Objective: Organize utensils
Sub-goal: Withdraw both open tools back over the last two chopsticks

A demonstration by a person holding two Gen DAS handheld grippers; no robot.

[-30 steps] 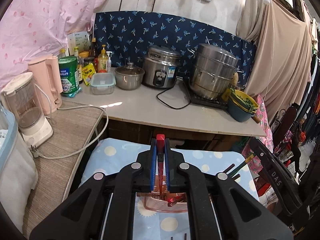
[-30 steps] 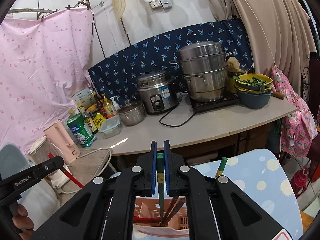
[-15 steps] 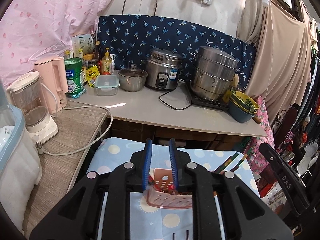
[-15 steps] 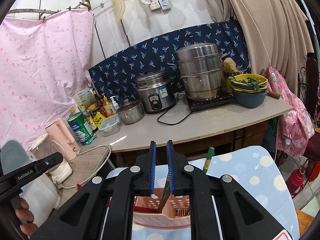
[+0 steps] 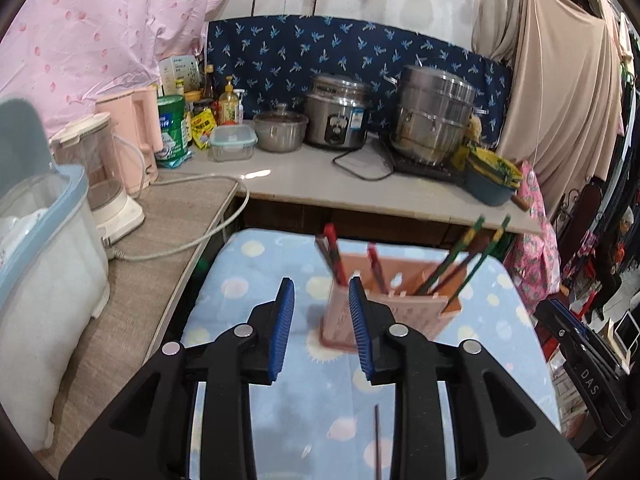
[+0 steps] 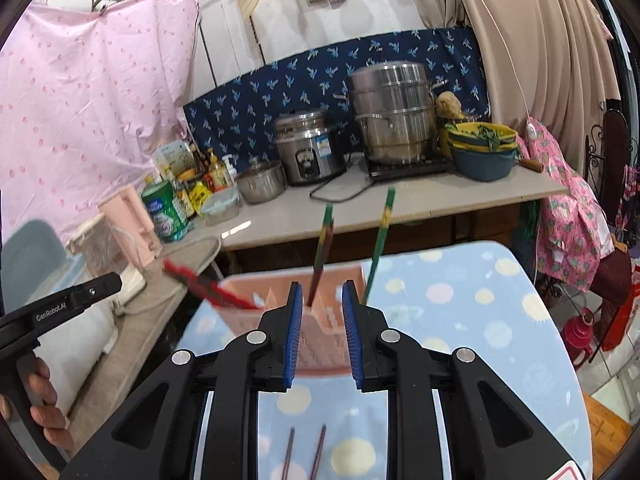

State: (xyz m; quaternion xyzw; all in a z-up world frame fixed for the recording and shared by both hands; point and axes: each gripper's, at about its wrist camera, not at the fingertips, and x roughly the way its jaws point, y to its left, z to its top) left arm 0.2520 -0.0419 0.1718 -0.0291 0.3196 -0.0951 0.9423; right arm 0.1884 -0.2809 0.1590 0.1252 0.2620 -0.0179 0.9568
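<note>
On the left, the left gripper (image 5: 320,332) is held with its blue-padded jaws spread and nothing between them, just short of the pink slotted plastic utensil basket (image 5: 386,312) standing on the pale blue spotted cloth (image 5: 248,276). Inside the basket's left side, the red-tipped chopsticks (image 5: 334,258) are propped with their long axis near upright, tops tilted left and away. Further right, the green-handled chopsticks (image 5: 468,256) are leaned up and to the right. The right gripper (image 6: 320,334) is likewise parted and empty, close behind the basket. A pair of dark chopsticks (image 6: 304,452) is left lying flat on the cloth beneath it, long axis running toward the basket. The risk, it is judged: the light basket could be nudged or tipped by a low jaw, and the leaning sticks spilled.
</note>
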